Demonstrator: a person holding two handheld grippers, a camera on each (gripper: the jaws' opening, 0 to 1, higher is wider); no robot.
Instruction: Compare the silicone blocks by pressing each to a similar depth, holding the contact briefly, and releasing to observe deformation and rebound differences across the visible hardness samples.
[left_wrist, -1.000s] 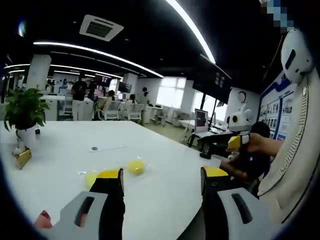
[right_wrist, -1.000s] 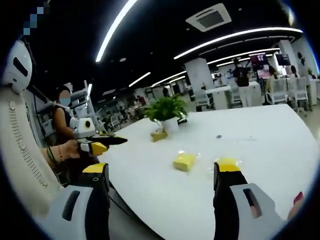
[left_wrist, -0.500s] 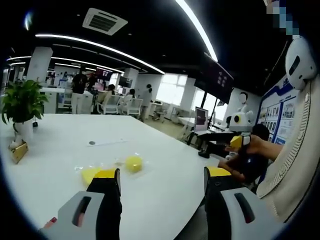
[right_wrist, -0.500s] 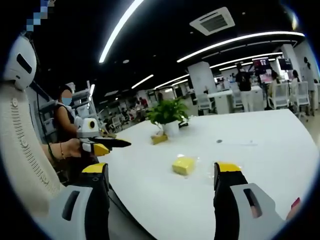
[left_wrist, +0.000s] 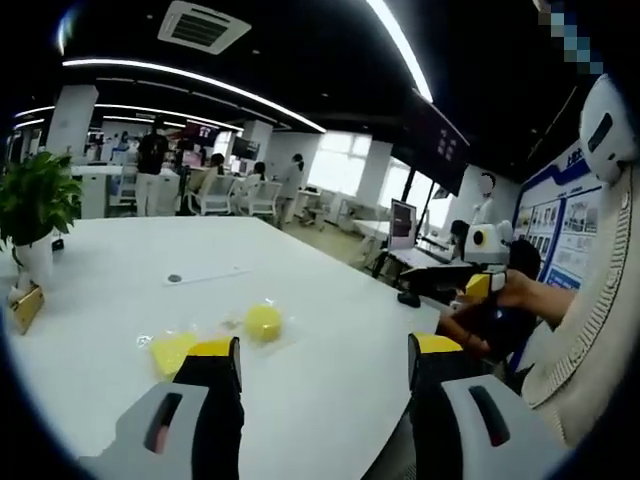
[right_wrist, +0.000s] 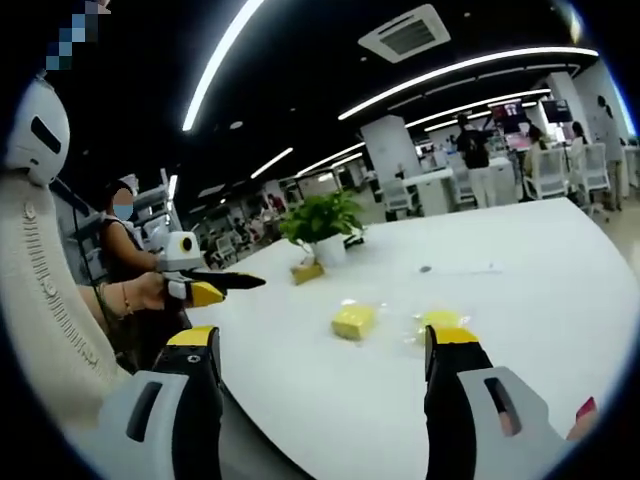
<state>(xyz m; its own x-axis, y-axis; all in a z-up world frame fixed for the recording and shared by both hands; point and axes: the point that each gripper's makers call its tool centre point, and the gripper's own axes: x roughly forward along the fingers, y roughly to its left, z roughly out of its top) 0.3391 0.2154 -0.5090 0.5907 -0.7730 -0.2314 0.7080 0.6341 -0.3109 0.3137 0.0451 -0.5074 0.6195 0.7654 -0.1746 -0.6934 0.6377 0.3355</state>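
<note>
Meanwhile the white table (left_wrist: 330, 330) sits a little lower in both views than it did a second ago, and more of its near edge shows, so both cameras have lifted and pulled back slightly rather than closed in. The left gripper (left_wrist: 325, 365) is spread wide, nothing between its jaws, poised above the table's near edge. The right gripper (right_wrist: 325, 355) is likewise spread and empty, held off the table. Two yellow silicone blocks lie apart on the tabletop: the square block (right_wrist: 353, 321) and the round block (left_wrist: 264, 323). Both lie where they were; only the views have shifted. Neither block is touched, so I judge that no press is under way and the approach remains to be made.
</note>
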